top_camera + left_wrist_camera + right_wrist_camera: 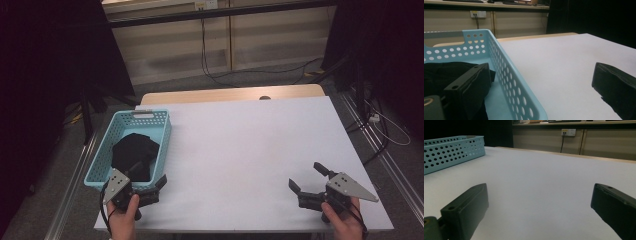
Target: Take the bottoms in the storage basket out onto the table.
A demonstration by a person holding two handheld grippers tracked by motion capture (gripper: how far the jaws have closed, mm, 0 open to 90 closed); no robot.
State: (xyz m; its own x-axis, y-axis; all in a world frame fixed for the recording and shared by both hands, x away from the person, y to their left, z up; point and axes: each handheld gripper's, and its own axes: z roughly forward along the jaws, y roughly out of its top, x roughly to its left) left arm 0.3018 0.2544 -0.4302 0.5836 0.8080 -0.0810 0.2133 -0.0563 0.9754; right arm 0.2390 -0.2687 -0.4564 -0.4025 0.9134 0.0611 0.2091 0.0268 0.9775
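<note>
Straddling the perforated light-blue plastic basket's (161,145) wall at nine o'clock, the wide-open left tongs (150,186) should dip onto the crumpled black cloth (132,152) inside, while right tongs (308,179) wait agape.

White-covered bench (250,145) spread ahead of and between both tongs, wooden edge strip (230,94) seen at its far side, black cables (210,65) trailed over the grey floor (280,75) beyond, wall socket (568,132) set in the beige panel well ahead of the right tongs
</note>
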